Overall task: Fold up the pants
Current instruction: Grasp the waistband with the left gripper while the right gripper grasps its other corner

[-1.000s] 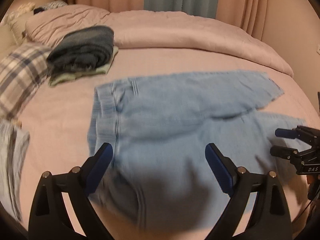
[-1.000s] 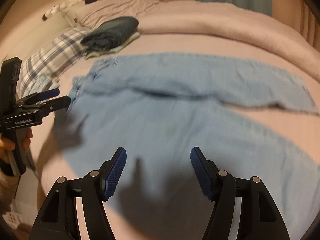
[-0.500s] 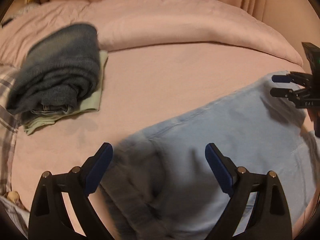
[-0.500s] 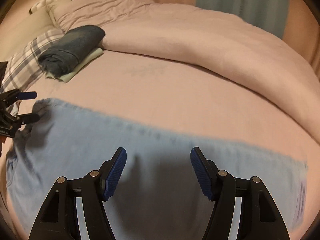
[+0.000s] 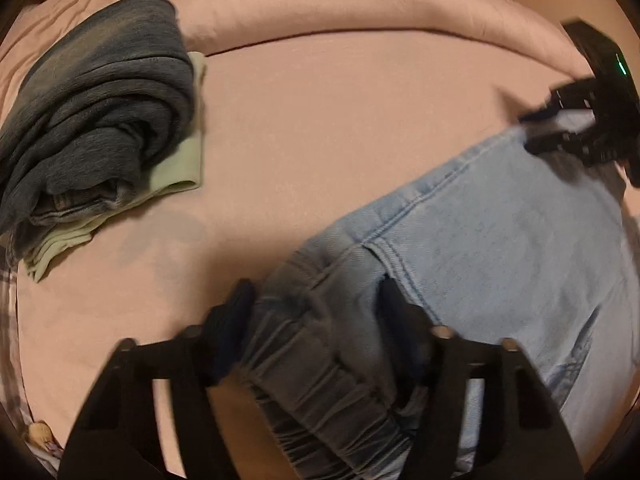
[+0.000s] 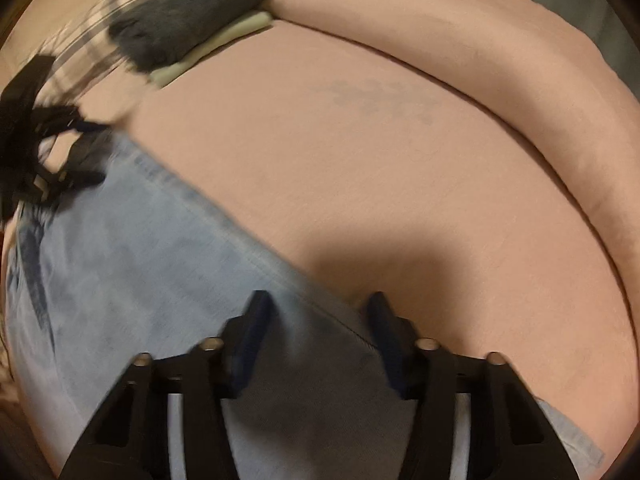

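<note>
Now both grippers are over the far edge of the light-blue jeans (image 5: 500, 240) and closing. A second ago both stood wide open above the middle of the pants, which lay spread flat with both legs visible; since then each hand has swung out to an end of the garment and tipped down toward the fabric.

Left gripper (image 5: 316, 308): jaws closing, gathered elastic waistband (image 5: 320, 360) between the pads. Cloth bunches there, but blur hides whether the pads press it yet.

Right gripper (image 6: 316, 320): jaws closing astride the leg's seam edge (image 6: 256, 256). One pad over denim, the other over bare pink sheet (image 6: 360, 184); no clear pinch yet.

Pants location: on the sheet, near side of the bed, running waistband-to-leg between the two grippers. Stack of folded dark jeans (image 5: 100, 112) on a pale green garment (image 5: 180, 160) sits well apart at the head end, beside the rolled pink duvet (image 5: 360, 8).

My read: this is the grab for a lengthwise fold, far edge lifted and brought over toward the near side. Risk: right pads catch only the top layer.
</note>
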`<action>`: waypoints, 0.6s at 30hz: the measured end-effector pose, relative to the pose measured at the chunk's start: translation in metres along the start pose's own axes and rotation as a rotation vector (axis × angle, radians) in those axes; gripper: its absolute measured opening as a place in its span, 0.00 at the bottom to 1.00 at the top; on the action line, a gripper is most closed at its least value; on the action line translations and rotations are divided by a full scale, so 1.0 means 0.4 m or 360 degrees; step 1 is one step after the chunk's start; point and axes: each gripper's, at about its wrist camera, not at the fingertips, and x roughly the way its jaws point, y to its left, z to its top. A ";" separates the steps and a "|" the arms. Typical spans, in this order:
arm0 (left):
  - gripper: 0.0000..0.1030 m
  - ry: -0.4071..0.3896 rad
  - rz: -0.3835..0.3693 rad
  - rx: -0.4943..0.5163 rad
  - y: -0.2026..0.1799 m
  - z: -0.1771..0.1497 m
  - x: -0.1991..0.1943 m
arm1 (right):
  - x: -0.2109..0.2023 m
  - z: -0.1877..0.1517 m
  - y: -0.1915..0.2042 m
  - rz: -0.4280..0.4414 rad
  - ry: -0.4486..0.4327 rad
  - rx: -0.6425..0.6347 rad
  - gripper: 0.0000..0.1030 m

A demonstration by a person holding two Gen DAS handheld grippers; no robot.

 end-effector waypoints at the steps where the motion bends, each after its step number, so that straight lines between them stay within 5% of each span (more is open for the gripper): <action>1: 0.46 -0.0022 -0.0012 -0.0032 0.011 -0.003 -0.011 | -0.008 -0.008 0.022 -0.0024 0.0007 -0.0057 0.24; 2: 0.36 -0.0038 -0.0018 -0.0048 0.018 -0.007 -0.019 | -0.015 -0.015 0.046 -0.0087 0.0011 -0.0115 0.17; 8: 0.32 -0.0099 0.0063 -0.0074 0.021 -0.017 -0.032 | -0.038 -0.003 0.081 -0.0290 -0.0052 -0.0134 0.07; 12: 0.46 -0.0063 0.0087 -0.0101 0.023 -0.028 -0.027 | -0.018 0.002 0.091 -0.0341 0.0029 -0.0107 0.07; 14: 0.68 -0.0092 0.0108 -0.0096 0.031 -0.030 -0.048 | -0.046 0.005 0.093 -0.0305 0.0029 -0.0082 0.12; 15: 0.74 -0.0118 0.0111 -0.0101 0.040 -0.032 -0.060 | -0.067 0.004 0.094 -0.0288 0.0006 -0.0096 0.20; 16: 0.81 -0.0142 0.0098 -0.0117 0.047 -0.033 -0.066 | -0.084 0.001 0.093 -0.0258 -0.0010 -0.0110 0.38; 18: 0.81 -0.0132 0.0047 -0.0176 0.065 -0.030 -0.060 | -0.094 0.000 0.089 -0.0250 -0.0005 -0.0109 0.64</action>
